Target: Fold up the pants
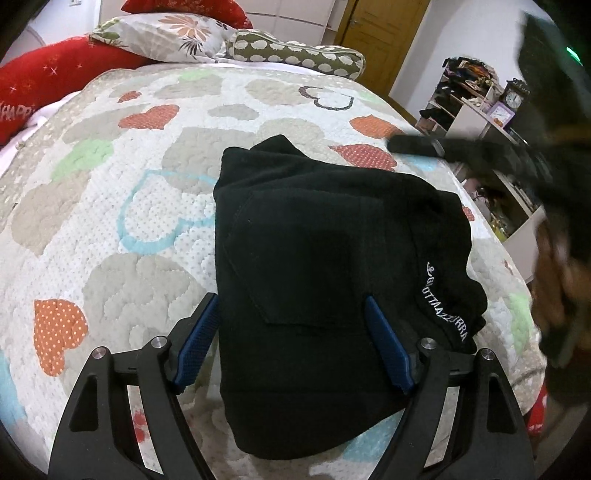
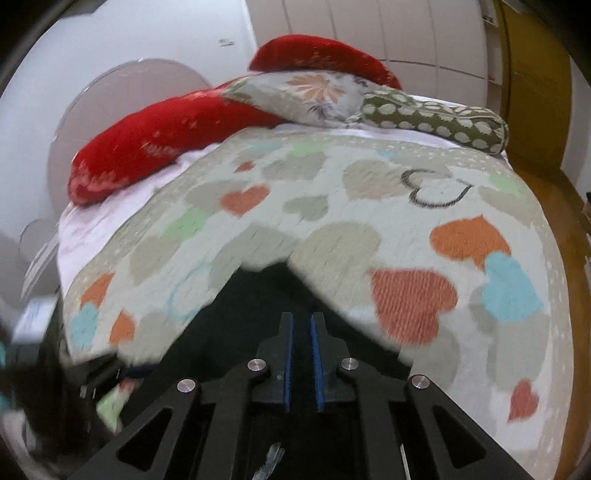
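The black pants [image 1: 317, 258] lie folded into a compact bundle on the heart-patterned quilt [image 1: 110, 206], white lettering along their right edge. My left gripper [image 1: 291, 314] is open just above the bundle's near part, with its blue pads [image 1: 201, 332] astride it and nothing held. My right gripper [image 2: 301, 325] has its jaws nearly together with a narrow gap, nothing visibly between them. It hovers over the dark pants [image 2: 258, 295], and the view is blurred. In the left wrist view the right gripper [image 1: 417, 144] shows as a dark blur at the upper right.
Red pillows [image 1: 48, 81], a floral pillow [image 1: 166, 37] and a green dotted bolster [image 1: 295, 55] line the head of the bed. A shelf unit with a clock [image 1: 480, 99] stands past the bed's right edge. A wooden door [image 1: 376, 26] is behind.
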Tool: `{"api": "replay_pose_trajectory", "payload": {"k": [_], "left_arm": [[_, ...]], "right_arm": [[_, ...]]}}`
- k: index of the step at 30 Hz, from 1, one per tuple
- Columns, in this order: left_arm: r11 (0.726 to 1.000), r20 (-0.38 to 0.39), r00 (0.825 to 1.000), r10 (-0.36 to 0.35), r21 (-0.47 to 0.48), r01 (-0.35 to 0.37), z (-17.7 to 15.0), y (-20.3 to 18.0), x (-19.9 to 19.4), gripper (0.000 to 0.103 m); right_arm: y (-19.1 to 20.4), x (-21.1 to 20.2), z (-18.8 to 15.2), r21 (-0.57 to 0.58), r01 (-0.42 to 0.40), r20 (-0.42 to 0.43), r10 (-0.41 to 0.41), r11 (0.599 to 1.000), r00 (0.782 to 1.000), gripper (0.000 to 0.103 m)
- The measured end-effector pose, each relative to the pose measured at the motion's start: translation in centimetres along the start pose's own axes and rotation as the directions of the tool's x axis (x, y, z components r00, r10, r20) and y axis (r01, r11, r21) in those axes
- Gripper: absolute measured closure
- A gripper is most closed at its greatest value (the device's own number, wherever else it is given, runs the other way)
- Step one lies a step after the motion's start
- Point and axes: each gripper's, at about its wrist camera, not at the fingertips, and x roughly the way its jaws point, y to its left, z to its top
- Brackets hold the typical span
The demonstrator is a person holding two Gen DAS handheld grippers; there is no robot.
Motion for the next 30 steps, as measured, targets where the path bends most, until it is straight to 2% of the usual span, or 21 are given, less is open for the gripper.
{"api": "replay_pose_trajectory", "payload": {"k": [3,4,7,13,15,16,19,22,23,24,26,28,30], "left_arm": [[1.0,-0.002,1.0,0.011,0.006,-0.011,0.0,-0.2,0.1,0.023],[1.0,-0.004,1.0,0.013,0.005,-0.013,0.0,-0.3,0.1,0.023],[0.999,-0.001,0.999,0.035,0.021,-0.035,0.0,-0.6,0.2,0.023],[0.997,0.003,0.998,0.064,0.042,-0.064,0.1,-0.9,-0.1,0.023],[0.997,0.004,0.998,0.068,0.04,-0.068,0.1,-0.9,-0.2,0.023],[0.997,0.004,0.998,0.07,0.038,-0.07,0.1,-0.9,-0.3,0.023],[0.997,0.003,0.998,0.069,0.037,-0.069,-0.1,-1.1,-0.5,0.023],[0.996,0.014,0.997,0.078,0.04,-0.078,-0.3,-1.3,-0.5,0.023],[0.996,0.016,0.997,0.077,0.039,-0.077,-0.4,-1.3,-0.6,0.023],[0.996,0.015,0.997,0.075,0.039,-0.075,-0.5,-1.3,-0.6,0.023],[0.996,0.017,0.997,0.076,0.038,-0.077,-0.5,-1.3,-0.6,0.023],[0.996,0.009,0.997,0.076,0.034,-0.077,-0.6,-1.2,-0.4,0.022],[0.998,0.005,0.998,0.063,0.021,-0.063,-0.7,-1.0,-0.4,0.022]], "right_arm": [[0.1,1.8,-2.7,0.016,0.038,-0.068,-0.037,0.999,0.997,0.094],[-0.4,2.6,-3.4,0.049,0.023,-0.073,-0.019,0.999,0.997,0.094],[-1.6,2.9,-4.1,0.131,-0.026,-0.032,0.03,0.991,0.999,0.094],[-0.4,-0.7,-4.3,0.145,0.005,0.008,-0.007,0.989,1.0,0.092],[-0.1,-2.0,-5.1,0.152,0.018,0.011,-0.02,0.988,1.0,0.088],[0.0,-2.4,-5.5,0.156,0.02,0.012,-0.022,0.988,1.0,0.082],[0.3,-3.4,-7.1,0.183,0.038,0.021,-0.043,0.982,0.999,0.053],[0.6,-2.6,-8.6,0.186,0.053,-0.017,-0.051,0.981,0.999,0.052],[0.8,-1.9,-9.1,0.172,0.089,-0.046,-0.082,0.981,0.996,0.052],[0.9,-1.6,-9.4,0.16,0.117,-0.041,-0.112,0.98,0.993,0.051],[0.9,-1.3,-9.6,0.166,0.158,-0.039,-0.154,0.973,0.987,0.043],[0.2,-0.6,-10.1,0.196,0.142,-0.051,-0.134,0.97,0.99,0.039],[-1.0,-0.7,-10.8,0.28,0.102,-0.04,-0.095,0.954,0.995,0.035]]}}
